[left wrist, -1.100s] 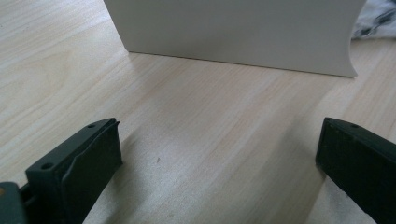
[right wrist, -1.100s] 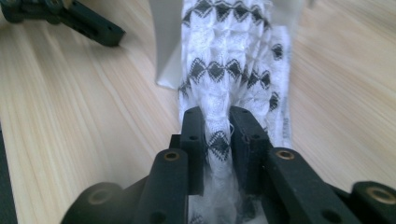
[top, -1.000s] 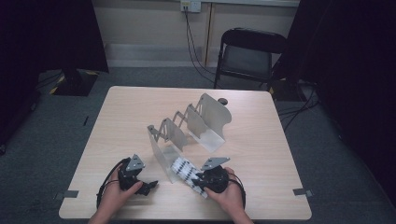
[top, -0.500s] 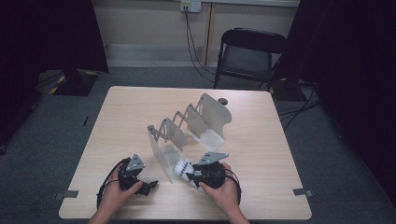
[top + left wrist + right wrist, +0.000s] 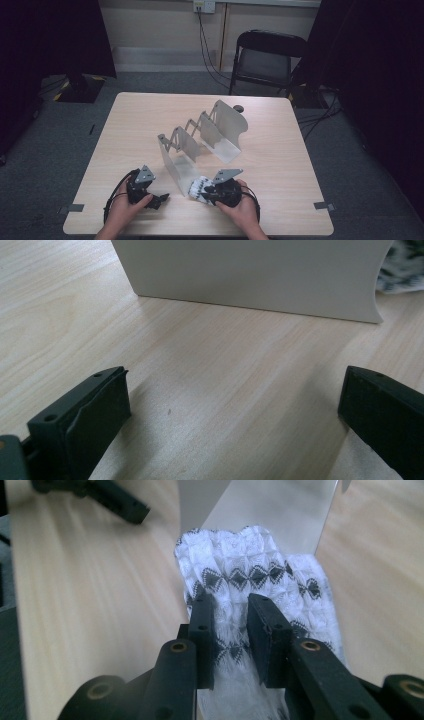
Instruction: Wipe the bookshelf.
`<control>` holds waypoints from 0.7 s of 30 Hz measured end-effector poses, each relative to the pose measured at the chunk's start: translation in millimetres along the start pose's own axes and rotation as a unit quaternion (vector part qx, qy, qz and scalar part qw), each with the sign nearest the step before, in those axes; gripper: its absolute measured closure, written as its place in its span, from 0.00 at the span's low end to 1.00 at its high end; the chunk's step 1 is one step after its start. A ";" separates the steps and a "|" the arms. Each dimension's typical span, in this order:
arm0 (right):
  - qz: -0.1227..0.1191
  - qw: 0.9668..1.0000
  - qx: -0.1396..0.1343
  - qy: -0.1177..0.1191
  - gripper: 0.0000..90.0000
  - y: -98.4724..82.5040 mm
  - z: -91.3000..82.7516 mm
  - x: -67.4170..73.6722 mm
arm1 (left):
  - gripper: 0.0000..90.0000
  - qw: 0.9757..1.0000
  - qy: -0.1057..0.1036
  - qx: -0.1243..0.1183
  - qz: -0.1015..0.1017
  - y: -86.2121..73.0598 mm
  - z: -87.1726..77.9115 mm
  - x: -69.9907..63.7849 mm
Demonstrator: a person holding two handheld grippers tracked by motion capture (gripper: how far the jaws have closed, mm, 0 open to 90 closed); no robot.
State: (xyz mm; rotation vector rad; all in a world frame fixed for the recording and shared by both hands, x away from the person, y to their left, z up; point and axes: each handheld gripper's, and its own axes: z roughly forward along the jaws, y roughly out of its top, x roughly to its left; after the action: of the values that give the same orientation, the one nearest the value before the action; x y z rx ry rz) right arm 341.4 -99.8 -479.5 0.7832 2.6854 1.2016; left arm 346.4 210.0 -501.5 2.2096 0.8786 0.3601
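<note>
A white cloth with a black diamond pattern [image 5: 198,186] lies on the table at the foot of the metal rack's front plate [image 5: 176,165]. My right gripper [image 5: 206,192] points left into it. In the right gripper view the jaws have just been closing, and the right gripper [image 5: 231,602] pinches a bunched fold of the cloth [image 5: 250,570]. My left gripper [image 5: 161,200] rests on the table to the left, held by a hand. Its own view shows the left gripper [image 5: 235,385] with its jaws wide apart, nothing between them, facing the plate [image 5: 250,275].
The folding metal rack [image 5: 220,130] stretches diagonally across the middle of the wooden table [image 5: 280,165]. A small dark knob [image 5: 238,108] lies behind it. A black chair [image 5: 267,57] stands beyond the far edge. Cables loop around both grippers near the front edge.
The right gripper has swung to point more to the left, and the cloth, earlier stretched out diagonally, is now bunched up against its jaws. The left gripper has stayed put.
</note>
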 end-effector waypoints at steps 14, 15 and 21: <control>0.052 0.998 -0.047 -0.002 0.70 -12.2 -35.1 -5.5 | 0.00 1.000 0.001 0.003 0.005 0.3 -0.4 -0.3; 0.050 0.998 -0.045 -0.005 0.71 -12.2 -32.3 -6.5 | 0.00 1.000 0.000 0.002 0.005 0.3 -0.4 -0.4; 0.041 0.999 -0.015 0.022 0.77 -16.5 -13.8 -1.5 | 0.00 1.000 -0.002 -0.001 0.000 0.0 0.2 -1.6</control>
State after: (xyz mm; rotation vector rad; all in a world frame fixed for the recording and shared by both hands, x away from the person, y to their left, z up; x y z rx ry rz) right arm 331.9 -118.9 -482.1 0.8806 2.6865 1.2886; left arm 345.3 208.8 -501.6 2.2077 0.8753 0.3570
